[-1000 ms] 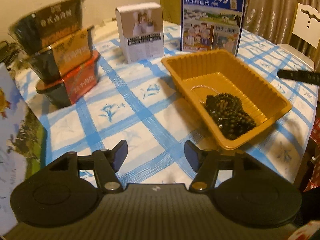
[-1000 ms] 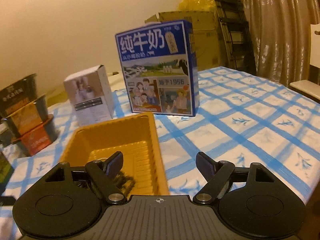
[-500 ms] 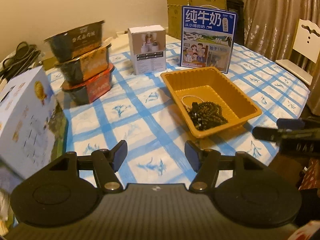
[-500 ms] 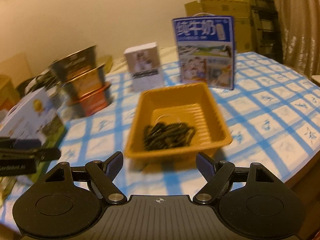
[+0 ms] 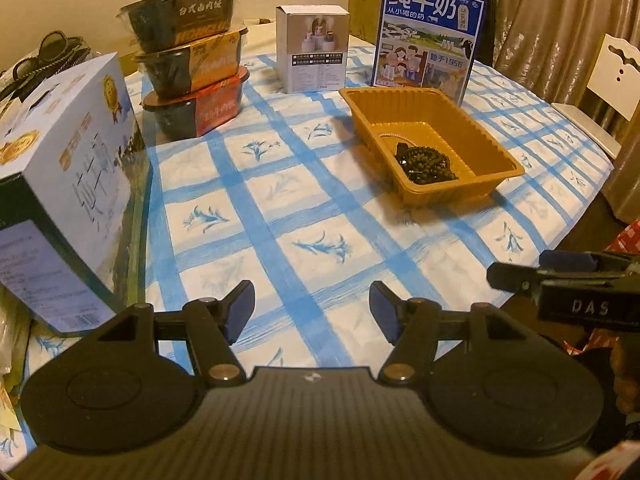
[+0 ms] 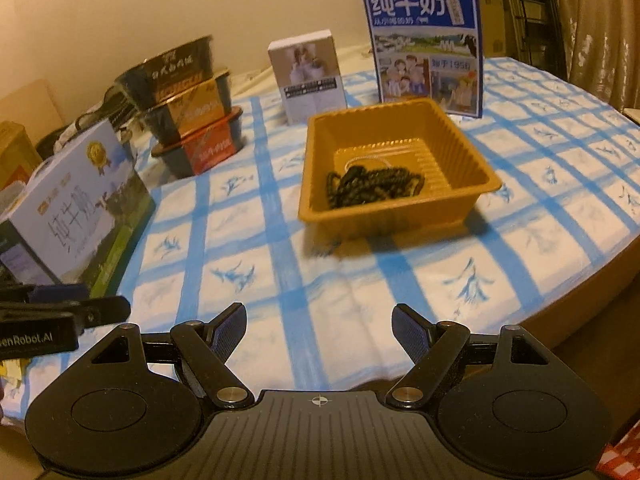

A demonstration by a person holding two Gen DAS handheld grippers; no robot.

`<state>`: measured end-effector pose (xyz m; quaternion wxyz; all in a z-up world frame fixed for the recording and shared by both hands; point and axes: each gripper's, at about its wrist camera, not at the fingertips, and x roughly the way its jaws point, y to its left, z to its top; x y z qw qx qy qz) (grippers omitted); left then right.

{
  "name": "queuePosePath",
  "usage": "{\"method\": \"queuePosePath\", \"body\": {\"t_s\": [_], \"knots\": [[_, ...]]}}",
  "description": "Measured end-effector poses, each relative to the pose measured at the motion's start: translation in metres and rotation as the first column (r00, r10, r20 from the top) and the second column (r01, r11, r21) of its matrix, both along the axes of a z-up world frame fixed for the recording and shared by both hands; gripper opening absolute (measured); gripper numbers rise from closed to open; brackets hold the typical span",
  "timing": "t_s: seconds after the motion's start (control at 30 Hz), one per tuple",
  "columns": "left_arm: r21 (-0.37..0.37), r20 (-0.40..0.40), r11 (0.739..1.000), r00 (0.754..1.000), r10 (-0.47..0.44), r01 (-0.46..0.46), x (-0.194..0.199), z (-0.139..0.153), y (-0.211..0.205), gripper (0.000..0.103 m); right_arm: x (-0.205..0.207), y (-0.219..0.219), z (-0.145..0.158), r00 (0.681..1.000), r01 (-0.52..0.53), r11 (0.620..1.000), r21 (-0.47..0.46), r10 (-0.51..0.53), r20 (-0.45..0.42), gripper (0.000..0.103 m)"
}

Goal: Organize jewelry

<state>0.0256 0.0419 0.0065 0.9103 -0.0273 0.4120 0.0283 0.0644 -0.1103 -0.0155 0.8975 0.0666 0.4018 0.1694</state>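
The left gripper (image 5: 312,306) and right gripper (image 6: 319,330) are hanging over the near table (image 5: 280,208) edge, jaws wide apart, holding nothing. Farther back, dark beads (image 5: 426,164) are lying in the orange tray (image 5: 496,148). Boxes (image 5: 426,36) are standing behind.

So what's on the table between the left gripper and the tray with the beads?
Nothing: only bare blue-checked tablecloth between left gripper and orange tray holding dark beads, seen in left wrist view.
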Motion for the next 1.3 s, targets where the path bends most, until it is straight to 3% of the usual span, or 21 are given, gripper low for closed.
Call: {"method": "queuePosePath", "body": {"t_s": [0.33,1.3], "knots": [[-0.032,0.004,0.999,1.0,-0.012,0.012,-0.011,-0.003,-0.002,0.061,-0.007,0.011,-0.002,1.0,-0.025,1.0,-0.007,0.025,0.0,0.079],[-0.006,0.008,0.999,0.999,-0.033,0.033,-0.007,-0.005,-0.015,0.061,-0.01,0.005,0.0,1.0,-0.02,1.0,0.009,0.02,0.006,0.079]]}}
